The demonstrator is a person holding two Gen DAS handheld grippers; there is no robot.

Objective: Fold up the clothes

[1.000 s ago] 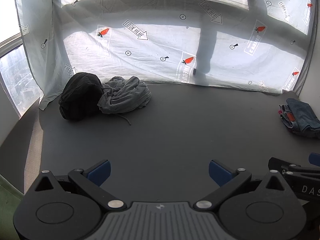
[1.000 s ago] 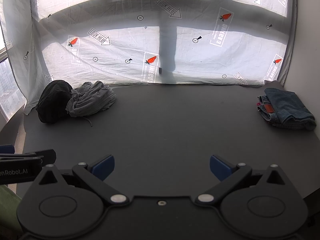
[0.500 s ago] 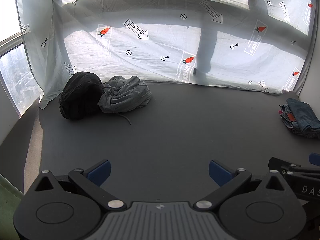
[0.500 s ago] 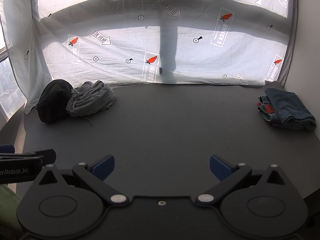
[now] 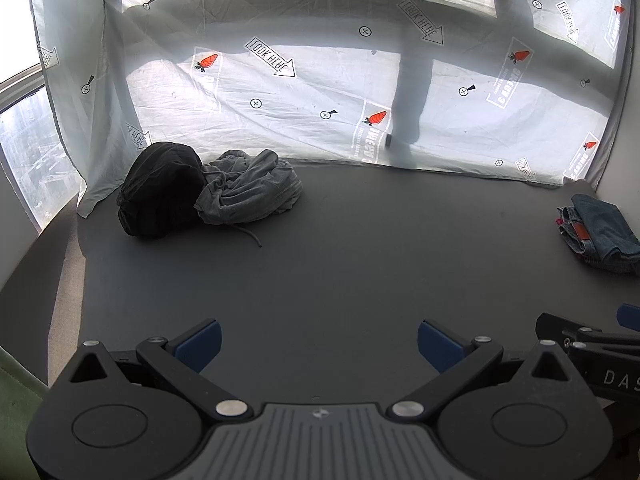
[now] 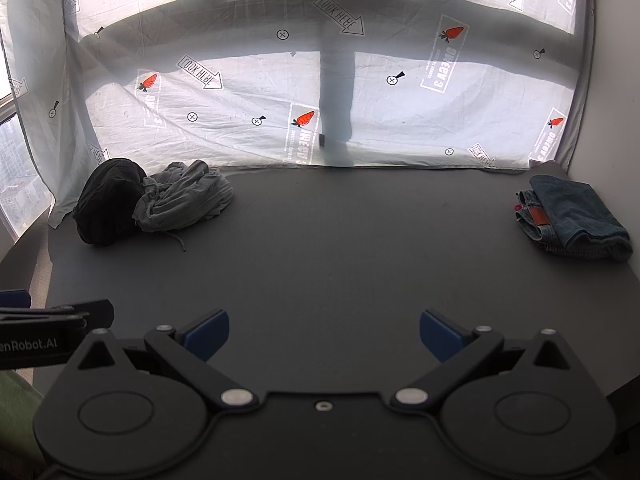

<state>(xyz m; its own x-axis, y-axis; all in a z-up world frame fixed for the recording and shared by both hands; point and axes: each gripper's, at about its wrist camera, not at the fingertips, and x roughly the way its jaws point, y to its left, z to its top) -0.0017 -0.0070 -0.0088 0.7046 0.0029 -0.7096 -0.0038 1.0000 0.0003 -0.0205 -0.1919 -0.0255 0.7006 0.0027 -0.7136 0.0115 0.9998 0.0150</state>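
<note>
Nearest: left tongs (image 5: 318, 340) and right tongs (image 6: 324, 336), both released, blue pads spread wide, nothing between them, poised side by side over the near edge of the dark desk (image 5: 340, 272). Between tongs and clothes: a broad bare stretch of desk. Far left, against the printed backdrop sheet (image 5: 320, 92): crumpled grey garment (image 5: 250, 192), long axis roughly left to right, a loose drawstring (image 5: 250, 234) trailing toward the near side, touching a bunched black garment (image 5: 160, 196) on its left. Far right, well apart from that pair: folded jeans (image 6: 572, 216), apparently already done. Deciding relation: unfolded pile ahead and to the left of both tongs, left tongs the nearer by judgement, right tongs nearer the jeans. Likely next move: a forward-left reach to draw the grey garment into the bare middle.
</note>
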